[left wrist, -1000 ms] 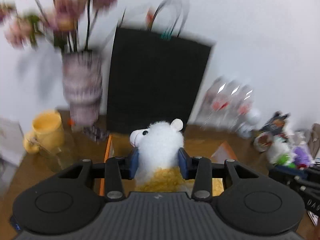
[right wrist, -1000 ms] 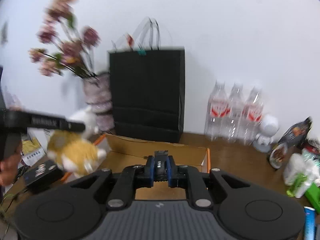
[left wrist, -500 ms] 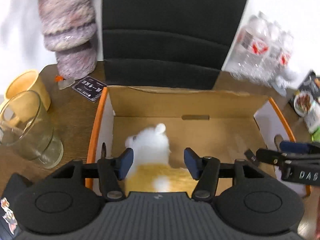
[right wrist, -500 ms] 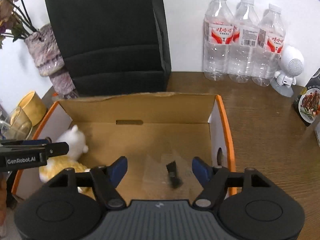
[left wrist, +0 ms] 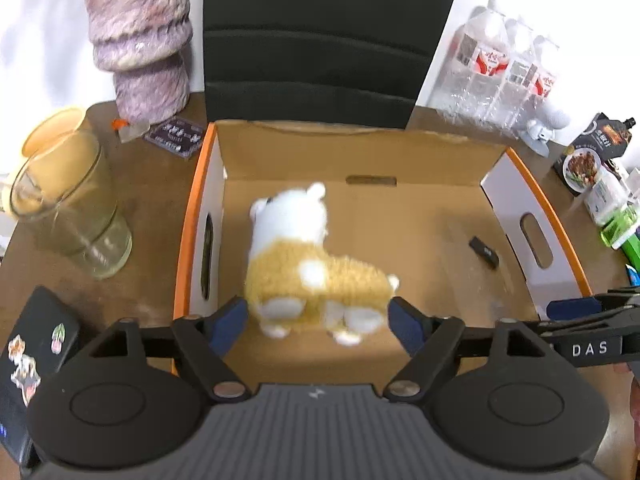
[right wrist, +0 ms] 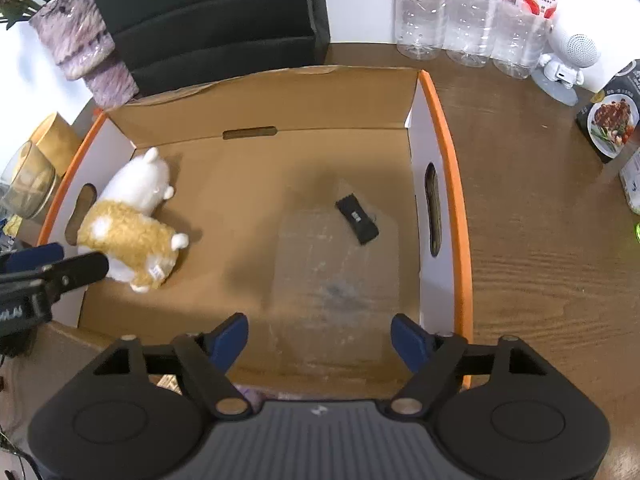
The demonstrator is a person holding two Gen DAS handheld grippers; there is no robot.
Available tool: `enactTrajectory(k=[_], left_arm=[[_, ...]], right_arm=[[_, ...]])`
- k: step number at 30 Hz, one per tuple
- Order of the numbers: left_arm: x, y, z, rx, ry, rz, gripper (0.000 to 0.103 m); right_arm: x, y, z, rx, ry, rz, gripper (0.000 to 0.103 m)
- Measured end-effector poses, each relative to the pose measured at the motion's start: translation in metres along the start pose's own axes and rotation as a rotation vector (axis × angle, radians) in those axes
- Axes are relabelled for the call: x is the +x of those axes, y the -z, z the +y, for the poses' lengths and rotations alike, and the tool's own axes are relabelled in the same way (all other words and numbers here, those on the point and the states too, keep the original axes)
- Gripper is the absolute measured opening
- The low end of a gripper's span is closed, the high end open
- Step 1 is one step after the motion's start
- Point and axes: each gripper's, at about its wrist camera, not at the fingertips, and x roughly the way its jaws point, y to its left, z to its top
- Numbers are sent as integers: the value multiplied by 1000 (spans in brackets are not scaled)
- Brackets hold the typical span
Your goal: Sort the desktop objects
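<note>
Scanning left to right on the desk: black notebook (left wrist: 38,340) with stickers at the near-left corner, drinking glass (left wrist: 68,204) just beyond it, yellow mug (left wrist: 52,130) right behind the glass, fuzzy purple vase (left wrist: 140,36) at the back. Black paper bag (left wrist: 320,32) stands against the wall behind the cardboard box (left wrist: 400,148) (orange rim, hand slots in both white end walls).

Left gripper (left wrist: 316,320) hangs over the box's near-left part, jaws spread wide, gripping nothing. Plush toy (left wrist: 304,256) (white head, tan body, a bit blurred in the left view) lies on the box floor at the left end, between and just past the blue pads, touching neither as far as can be seen. Right view shows the plush toy (right wrist: 132,216) on its side beside the left wall.

Small black stick (right wrist: 357,219) lies on the floor right of centre, well apart from the toy.

Right gripper (right wrist: 320,338) hovers over the box's near edge, jaws wide apart, empty.

Water bottles (right wrist: 472,8) line the back right, small white robot figure (right wrist: 568,60) beside them.
</note>
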Motion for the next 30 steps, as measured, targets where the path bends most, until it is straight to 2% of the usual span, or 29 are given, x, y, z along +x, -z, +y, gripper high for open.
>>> enactTrajectory(k=[4, 6, 8, 11, 12, 14, 16, 21, 25, 30], left_arm=[[-23, 7, 2, -8, -5, -55, 95], [-39, 8, 0, -7, -20, -78, 98], [-60, 13, -4, -10, -41, -121, 101], [-96, 33, -13, -8, -60, -211, 103], [-109, 46, -16, -8, -59, -246, 103], [-128, 83, -22, -11, -53, -311, 103], [-136, 126, -28, -9, -51, -356, 103], [-130, 229, -43, 19, -57, -403, 103], [-116, 268, -49, 72, -79, -393, 103], [-103, 276, -48, 67, -84, -367, 103]], right_arm=[[-15, 9, 3, 28, -2, -25, 80], [-33, 14, 7, 14, 11, -74, 80], [-55, 21, 11, -2, 33, -140, 81], [-95, 47, 17, -29, 66, -285, 89], [-107, 61, 18, -36, 72, -330, 90], [-123, 95, 19, -56, 78, -409, 98], [-134, 140, 17, -76, 62, -504, 100], [-124, 249, 6, -32, -8, -660, 103], [-93, 295, 8, -54, 27, -656, 103], [-66, 298, 5, -31, 67, -581, 103]])
